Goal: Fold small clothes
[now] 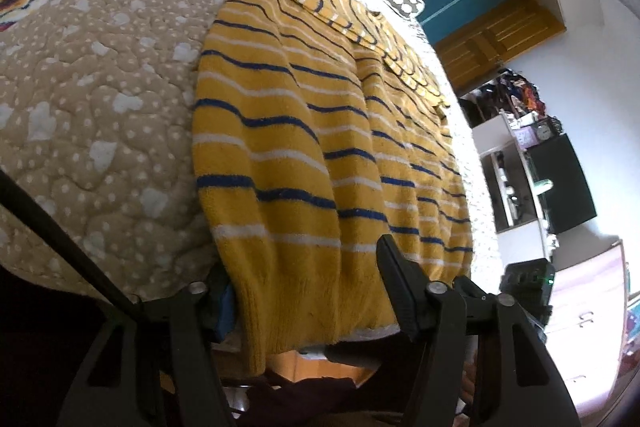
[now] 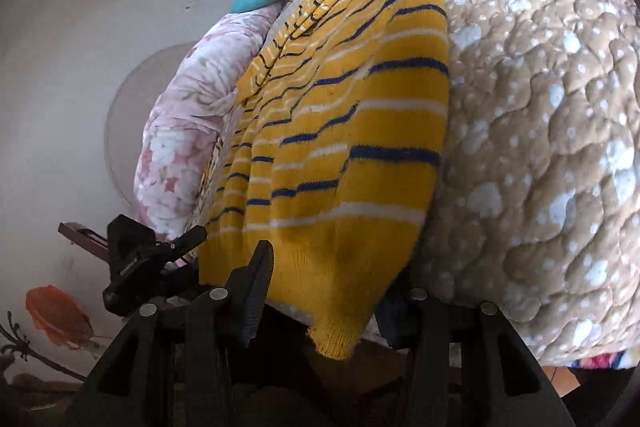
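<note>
Both grippers straddle the hem of the yellow striped sweater (image 1: 320,131), which lies flat on the quilted bed (image 1: 100,99), long axis running away from them. Left gripper (image 1: 308,291) and right gripper (image 2: 332,291) stand spread apart, apparently not yet clamped.

I see pale lettering on the side of the left gripper (image 2: 132,263), too small and blurred for me to read. I find no other text.
</note>
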{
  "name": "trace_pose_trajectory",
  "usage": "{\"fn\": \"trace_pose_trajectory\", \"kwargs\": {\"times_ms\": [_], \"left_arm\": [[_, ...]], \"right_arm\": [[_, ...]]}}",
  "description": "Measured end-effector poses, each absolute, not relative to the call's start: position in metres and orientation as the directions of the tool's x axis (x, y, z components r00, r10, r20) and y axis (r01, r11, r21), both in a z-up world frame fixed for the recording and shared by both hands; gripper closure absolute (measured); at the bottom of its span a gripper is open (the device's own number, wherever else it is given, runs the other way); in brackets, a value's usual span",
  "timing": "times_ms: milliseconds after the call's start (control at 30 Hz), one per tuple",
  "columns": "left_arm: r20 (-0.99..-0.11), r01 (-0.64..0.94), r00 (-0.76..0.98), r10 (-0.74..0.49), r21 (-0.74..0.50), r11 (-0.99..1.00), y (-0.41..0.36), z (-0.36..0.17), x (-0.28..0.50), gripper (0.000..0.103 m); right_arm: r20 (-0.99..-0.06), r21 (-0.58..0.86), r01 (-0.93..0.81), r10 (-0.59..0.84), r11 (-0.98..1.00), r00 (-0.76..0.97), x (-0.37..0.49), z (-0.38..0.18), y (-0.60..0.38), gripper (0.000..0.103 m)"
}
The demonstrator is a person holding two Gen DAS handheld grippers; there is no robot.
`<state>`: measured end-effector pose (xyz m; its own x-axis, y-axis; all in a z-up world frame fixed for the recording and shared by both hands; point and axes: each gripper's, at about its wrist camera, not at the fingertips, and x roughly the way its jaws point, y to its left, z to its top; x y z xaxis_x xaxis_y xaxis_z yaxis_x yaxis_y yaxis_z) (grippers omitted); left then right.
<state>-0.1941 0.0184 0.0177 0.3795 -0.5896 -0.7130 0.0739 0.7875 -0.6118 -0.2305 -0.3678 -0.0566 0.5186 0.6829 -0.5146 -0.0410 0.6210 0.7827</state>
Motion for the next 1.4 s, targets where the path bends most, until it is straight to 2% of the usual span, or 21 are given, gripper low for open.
{"fn": "trace_pose_trajectory", "kwargs": {"times_ms": [33,67,100,167,267,367,433,533,700,833,1033,1133,1267,1333,1400], "left_arm": [[-0.744,0.054,0.389,-0.543,-0.57,0.82,0.02,0.019,-0.193,0.095],[-0.769,0.033,0.393,-0.504,-0.536,0.843,0.024,0.022,-0.189,0.093],[-0.76,0.01,0.405,-0.509,-0.553,0.833,0.032,0.026,-0.186,0.093],[-0.731,-0.019,0.453,-0.51,-0.579,0.815,0.047,0.042,-0.184,0.093],[-0.687,0.028,0.526,-0.502,-0.576,0.817,0.056,0.08,-0.189,0.094],[-0.664,0.1,0.565,-0.49,-0.534,0.839,0.05,0.113,-0.207,0.094],[-0.661,0.135,0.578,-0.48,-0.502,0.854,0.045,0.126,-0.224,0.098],[-0.663,0.153,0.576,-0.479,-0.489,0.859,0.043,0.126,-0.247,0.098],[-0.744,0.075,0.518,-0.422,-0.452,0.889,0.052,0.084,-0.252,0.098],[-0.707,0.042,0.55,-0.445,-0.509,0.86,0.068,0.086,-0.234,0.098],[-0.609,0.101,0.65,-0.455,-0.524,0.846,0.057,0.143,-0.145,0.098],[-0.615,0.11,0.666,-0.421,-0.477,0.872,0.039,0.165,-0.072,0.098],[-0.68,0.059,0.672,-0.294,-0.347,0.936,0.007,0.159,0.029,0.098],[-0.746,0.028,0.638,-0.189,-0.223,0.974,-0.008,0.133,0.079,0.094],[-0.81,-0.012,0.571,-0.136,-0.174,0.985,-0.016,0.1,0.113,0.093]], "right_arm": [[-0.524,0.779,-0.025,0.671,0.627,0.525,-0.23,-0.057,-0.368,0.068],[-0.539,0.771,-0.001,0.654,0.637,0.531,-0.229,-0.059,-0.37,0.084],[-0.554,0.768,0.029,0.641,0.64,0.531,-0.227,-0.06,-0.372,0.092],[-0.556,0.767,0.04,0.632,0.641,0.54,-0.226,-0.055,-0.374,0.093],[-0.562,0.72,-0.029,0.607,0.693,0.561,-0.23,-0.025,-0.37,0.097],[-0.557,0.664,-0.118,0.594,0.738,0.581,-0.24,0.014,-0.36,0.097],[-0.562,0.626,-0.18,0.599,0.759,0.571,-0.255,0.035,-0.353,0.097],[-0.584,0.593,-0.242,0.617,0.768,0.528,-0.276,0.044,-0.34,0.097],[-0.643,0.575,-0.231,0.608,0.785,0.466,-0.28,0.02,-0.331,0.097],[-0.639,0.535,-0.276,0.596,0.798,0.486,-0.263,0.032,-0.329,0.097],[-0.564,0.435,-0.348,0.553,0.83,0.613,-0.193,0.098,-0.327,0.097],[-0.531,0.445,-0.326,0.539,0.834,0.654,-0.131,0.122,-0.332,0.097],[-0.573,0.445,-0.206,0.454,0.871,0.683,-0.035,0.108,-0.344,0.097],[-0.619,0.435,-0.125,0.397,0.892,0.678,0.01,0.084,-0.351,0.097],[-0.662,0.429,-0.05,0.351,0.902,0.662,0.042,0.059,-0.361,0.095]]}}
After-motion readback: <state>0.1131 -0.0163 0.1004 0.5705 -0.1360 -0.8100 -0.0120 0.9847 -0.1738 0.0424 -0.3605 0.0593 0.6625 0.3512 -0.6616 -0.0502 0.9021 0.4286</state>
